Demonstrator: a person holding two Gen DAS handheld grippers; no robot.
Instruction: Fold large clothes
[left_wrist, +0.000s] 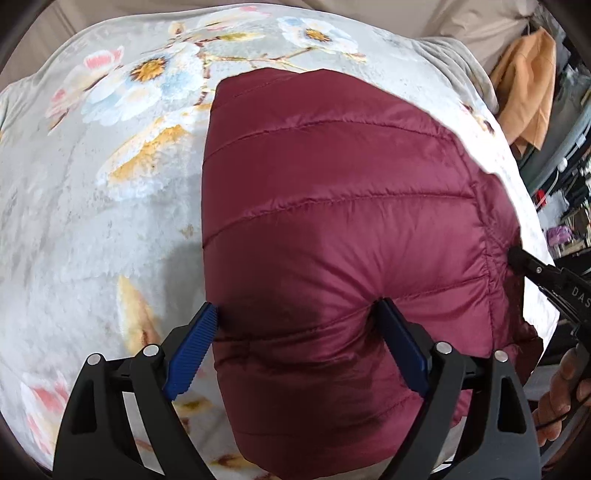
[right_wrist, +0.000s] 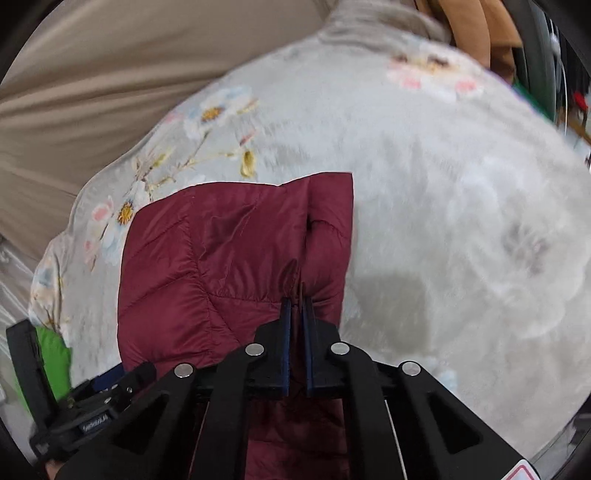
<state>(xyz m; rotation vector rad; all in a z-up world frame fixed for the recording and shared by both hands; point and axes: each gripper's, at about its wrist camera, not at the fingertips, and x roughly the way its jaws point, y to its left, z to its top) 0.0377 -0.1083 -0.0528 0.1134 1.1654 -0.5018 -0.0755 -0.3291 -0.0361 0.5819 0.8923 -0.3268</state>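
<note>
My left claw (left_wrist: 295, 332) sits low in the frame over the near end of the jacket (left_wrist: 332, 192), which lies on the blanket (left_wrist: 92, 206). My right claw (right_wrist: 297, 314) meets the jacket's right edge.

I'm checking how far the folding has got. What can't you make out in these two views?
- Jacket near end: cut off at the bottom of both views, behind the left gripper and right gripper.
- Sleeves: hidden, apparently folded under in both.
- Blanket pattern: motion-blurred in the right wrist view.
- Shelf clutter: too small, at the left wrist view's edge.
</note>
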